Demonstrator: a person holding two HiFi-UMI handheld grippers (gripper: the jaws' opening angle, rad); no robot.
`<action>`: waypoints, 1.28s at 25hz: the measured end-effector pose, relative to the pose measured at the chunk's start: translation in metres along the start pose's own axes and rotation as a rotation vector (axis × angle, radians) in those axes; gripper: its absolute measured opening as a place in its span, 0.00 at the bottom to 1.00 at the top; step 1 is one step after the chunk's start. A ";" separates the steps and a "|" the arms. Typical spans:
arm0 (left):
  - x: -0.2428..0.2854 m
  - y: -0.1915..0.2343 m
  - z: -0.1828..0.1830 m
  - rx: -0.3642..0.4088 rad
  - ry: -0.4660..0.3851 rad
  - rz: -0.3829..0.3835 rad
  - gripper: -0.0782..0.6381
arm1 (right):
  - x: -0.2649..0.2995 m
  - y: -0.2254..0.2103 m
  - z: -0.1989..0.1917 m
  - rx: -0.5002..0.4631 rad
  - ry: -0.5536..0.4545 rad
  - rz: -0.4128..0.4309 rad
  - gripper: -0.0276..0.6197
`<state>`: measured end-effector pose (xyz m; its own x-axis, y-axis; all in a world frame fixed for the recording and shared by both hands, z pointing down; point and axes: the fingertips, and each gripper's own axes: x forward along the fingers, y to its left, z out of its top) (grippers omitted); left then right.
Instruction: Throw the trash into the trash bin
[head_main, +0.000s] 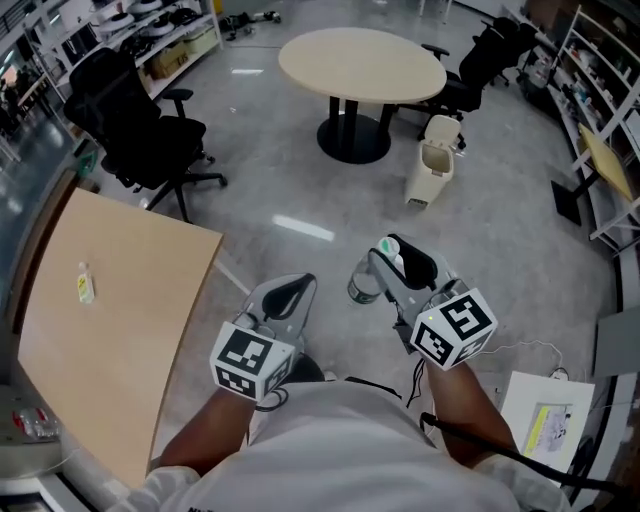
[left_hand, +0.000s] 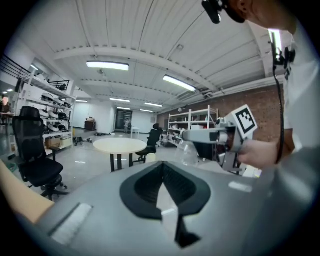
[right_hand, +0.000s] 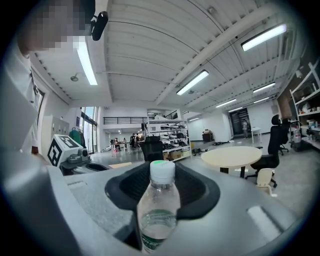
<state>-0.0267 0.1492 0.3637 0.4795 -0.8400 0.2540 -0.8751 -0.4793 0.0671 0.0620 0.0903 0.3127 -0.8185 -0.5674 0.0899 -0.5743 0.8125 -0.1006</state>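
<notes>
My right gripper (head_main: 392, 262) is shut on a clear plastic bottle (head_main: 364, 287) with a white cap and green label, held above the grey floor. In the right gripper view the bottle (right_hand: 159, 210) stands upright between the black pads. The left gripper view shows that gripper (left_hand: 202, 135) and the bottle (left_hand: 189, 153) from the side. My left gripper (head_main: 300, 284) hangs beside it to the left, its jaws together with nothing seen between them. A cream trash bin (head_main: 432, 160) with a raised lid stands on the floor ahead, next to the round table; it is also small in the right gripper view (right_hand: 264, 178).
A round beige table (head_main: 362, 62) on a black pedestal stands ahead. Black office chairs (head_main: 140, 135) are at the left and beyond the table. A wooden table (head_main: 110, 300) lies at my left. Shelving lines both sides. A white box (head_main: 545, 415) sits at the lower right.
</notes>
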 end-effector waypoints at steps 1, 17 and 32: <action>0.005 -0.004 0.000 0.005 0.007 -0.016 0.12 | -0.005 -0.005 -0.001 0.005 -0.001 -0.017 0.28; 0.113 -0.034 0.029 0.043 0.047 -0.256 0.12 | -0.051 -0.101 0.007 0.063 -0.015 -0.269 0.28; 0.251 0.008 0.072 0.047 0.060 -0.389 0.12 | -0.010 -0.228 0.026 0.083 0.006 -0.424 0.28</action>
<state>0.0909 -0.0837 0.3587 0.7687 -0.5779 0.2741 -0.6243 -0.7711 0.1253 0.2009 -0.0928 0.3087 -0.5096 -0.8479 0.1463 -0.8595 0.4935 -0.1333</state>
